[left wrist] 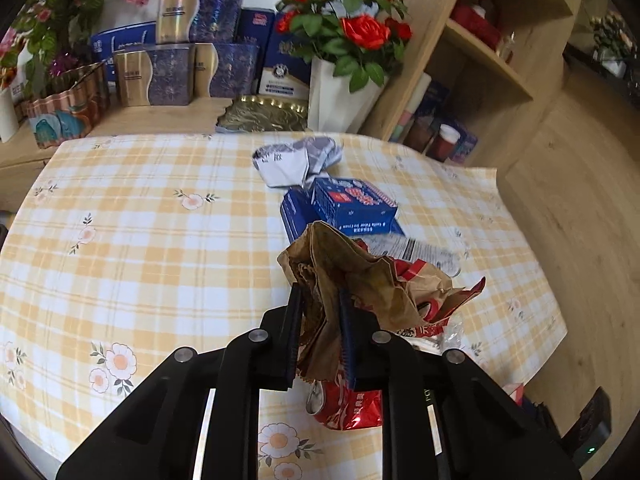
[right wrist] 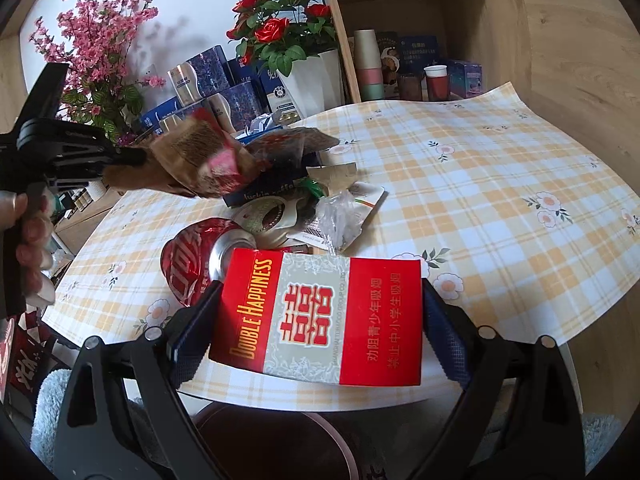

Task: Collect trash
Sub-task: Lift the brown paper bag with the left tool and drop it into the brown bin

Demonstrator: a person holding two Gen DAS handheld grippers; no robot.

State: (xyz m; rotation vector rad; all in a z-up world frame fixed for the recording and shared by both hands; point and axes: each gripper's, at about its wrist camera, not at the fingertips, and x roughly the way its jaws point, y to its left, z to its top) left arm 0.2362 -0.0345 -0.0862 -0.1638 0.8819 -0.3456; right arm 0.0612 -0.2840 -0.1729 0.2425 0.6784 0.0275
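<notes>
Two grippers, each gripping a piece of trash over the checked tablecloth (left wrist: 160, 216). Left gripper (left wrist: 320, 300) clamped on a crumpled brown paper bag (left wrist: 352, 276), creased and torn, with red print along its ragged edge, held clear of the cloth; seen from the right wrist as a blurred brown wad (right wrist: 192, 160) at the end of the black tool, a hand (right wrist: 28, 236) on its handle. Right gripper (right wrist: 320, 312) closed on a red and grey cigarette pack (right wrist: 320, 316), flat, gold "Double Happiness" lettering down one side, pinched at both long edges, just above the table's near rim. Behind the pack, a crushed red can (right wrist: 192, 264) on its side, then a heap of wrappers with clear plastic (right wrist: 336, 220). Farther off, a blue carton (left wrist: 352, 204) and crumpled white paper (left wrist: 296, 160) near red roses (left wrist: 352, 20).
</notes>
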